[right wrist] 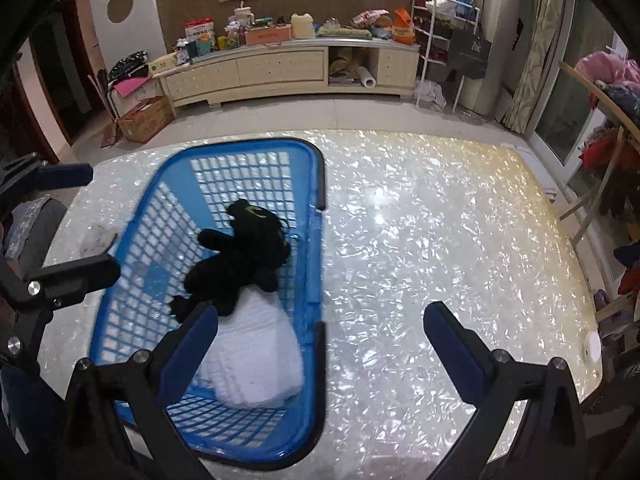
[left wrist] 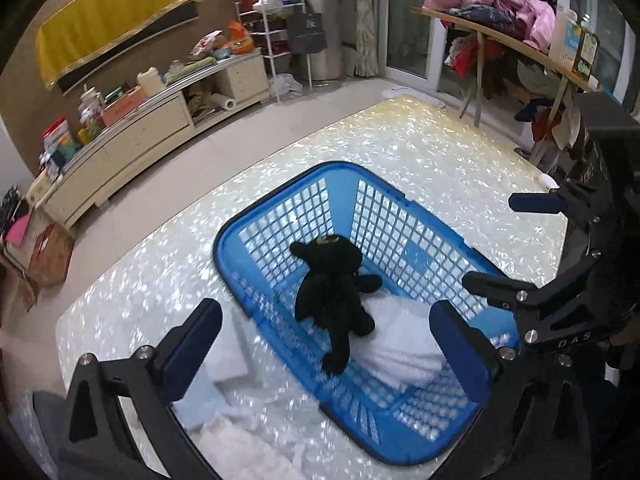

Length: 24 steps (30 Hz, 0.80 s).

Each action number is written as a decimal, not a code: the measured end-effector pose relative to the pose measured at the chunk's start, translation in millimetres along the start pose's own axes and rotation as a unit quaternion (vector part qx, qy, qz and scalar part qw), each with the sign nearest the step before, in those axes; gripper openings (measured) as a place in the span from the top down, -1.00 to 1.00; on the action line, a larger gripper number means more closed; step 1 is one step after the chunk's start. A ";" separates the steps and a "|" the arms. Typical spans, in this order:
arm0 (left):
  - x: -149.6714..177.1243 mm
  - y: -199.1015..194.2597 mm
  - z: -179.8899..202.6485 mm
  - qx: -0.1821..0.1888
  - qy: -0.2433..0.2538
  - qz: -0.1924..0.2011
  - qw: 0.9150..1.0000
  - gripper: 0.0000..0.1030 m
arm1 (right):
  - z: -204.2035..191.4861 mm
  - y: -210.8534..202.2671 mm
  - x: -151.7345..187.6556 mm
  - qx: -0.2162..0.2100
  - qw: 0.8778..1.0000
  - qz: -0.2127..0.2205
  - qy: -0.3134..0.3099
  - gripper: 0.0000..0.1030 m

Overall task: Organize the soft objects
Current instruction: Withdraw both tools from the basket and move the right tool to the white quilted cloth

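A blue plastic basket stands on the shiny pearl-white table. Inside it a black plush toy lies on a folded white towel. My left gripper is open and empty, held above the basket's near end. White cloth lies on the table under it. In the right wrist view the basket, the plush toy and the towel show at left. My right gripper is open and empty above the basket's right rim. The left gripper also shows at that view's left edge.
A cream low cabinet with clutter on top stands across the floor. A wooden shelf with piled clothes is at the right. A cardboard box sits on the floor. A small white device lies at the table's right edge.
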<state>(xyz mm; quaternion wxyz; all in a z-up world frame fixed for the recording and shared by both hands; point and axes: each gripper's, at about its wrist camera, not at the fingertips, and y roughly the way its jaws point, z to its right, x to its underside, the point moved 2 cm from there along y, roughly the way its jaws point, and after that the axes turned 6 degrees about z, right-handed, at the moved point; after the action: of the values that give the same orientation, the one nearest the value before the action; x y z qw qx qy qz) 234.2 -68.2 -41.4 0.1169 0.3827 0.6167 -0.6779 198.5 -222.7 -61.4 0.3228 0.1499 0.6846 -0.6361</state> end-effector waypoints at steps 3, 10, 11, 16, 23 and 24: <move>9.7 -20.2 -5.8 -0.023 -0.006 0.006 1.000 -1.00 | -12.4 -11.7 -0.1 -0.009 1.000 0.010 -0.010 -0.99; 45.8 -77.0 -26.3 -0.050 -0.047 0.032 0.997 -1.00 | -54.9 -24.7 0.4 -0.032 0.999 0.019 -0.038 -0.99; 50.7 -83.2 -29.5 -0.054 -0.052 0.033 0.997 -1.00 | -62.2 -25.9 1.2 -0.036 0.998 0.020 -0.041 -0.99; 77.7 -114.1 -51.6 -0.083 -0.084 0.041 0.992 -1.00 | -97.8 -33.6 4.0 -0.057 0.996 0.031 -0.063 -0.99; 126.6 -143.5 -85.8 -0.127 -0.129 0.024 0.983 -1.00 | -147.2 -37.1 8.8 -0.095 0.990 0.035 -0.095 -0.99; 134.3 -147.3 -91.3 -0.132 -0.136 0.022 0.982 -1.00 | -153.2 -36.2 9.6 -0.099 0.989 0.034 -0.101 -0.99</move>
<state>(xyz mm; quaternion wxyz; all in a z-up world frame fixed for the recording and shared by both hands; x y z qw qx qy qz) 84.2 89.6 -15.6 0.2641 0.2819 0.6706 -0.6333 130.6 -81.7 -42.2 0.4249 0.0759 0.7025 -0.5658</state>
